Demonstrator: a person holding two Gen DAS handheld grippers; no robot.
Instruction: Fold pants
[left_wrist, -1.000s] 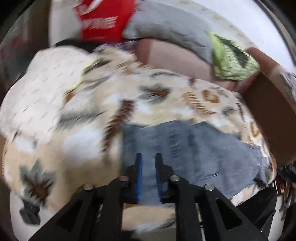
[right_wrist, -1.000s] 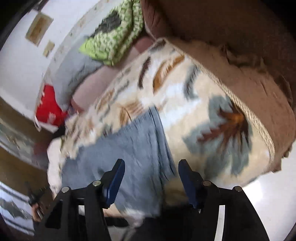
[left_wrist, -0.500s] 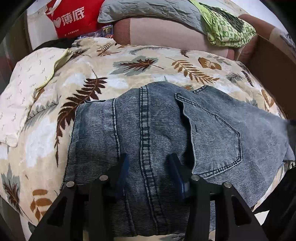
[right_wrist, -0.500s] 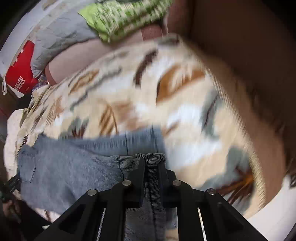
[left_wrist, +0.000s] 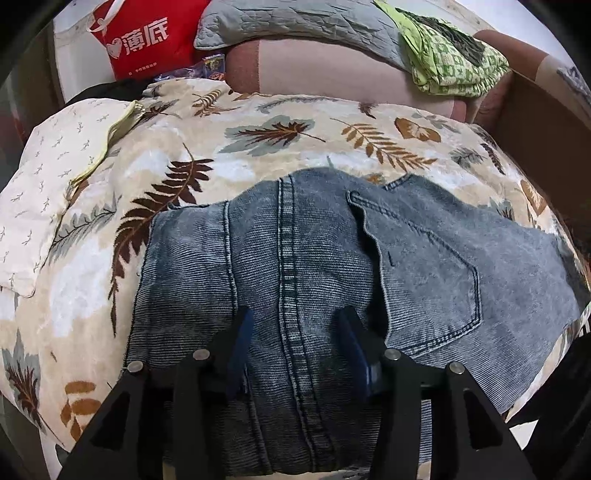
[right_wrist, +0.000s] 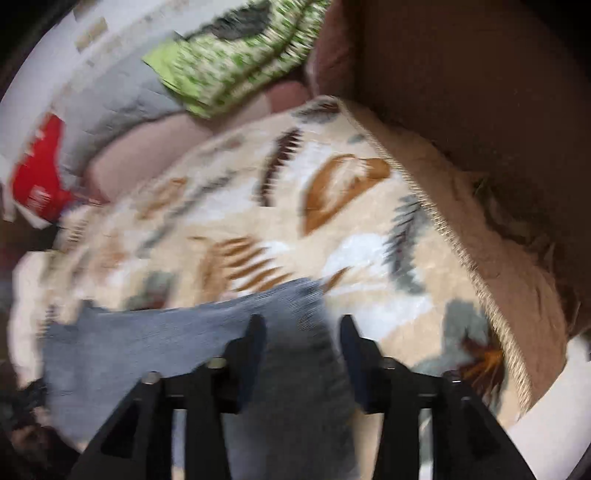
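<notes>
Left wrist view: the pants (left_wrist: 332, 280) are spread on the leaf-patterned blanket (left_wrist: 258, 147), a seam between the left gripper (left_wrist: 295, 325)'s parted jaws, ungripped. The right gripper (right_wrist: 301, 326)'s jaws, just opened, are set astride a denim edge.

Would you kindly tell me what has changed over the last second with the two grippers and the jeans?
The right gripper had clamped a fold of the jeans half a second ago; its jaws have just been opening and now stand apart over the denim. The left gripper came down close over the seam and spread its jaws, gripping nothing. The jeans remain on the leaf-print blanket.
</notes>
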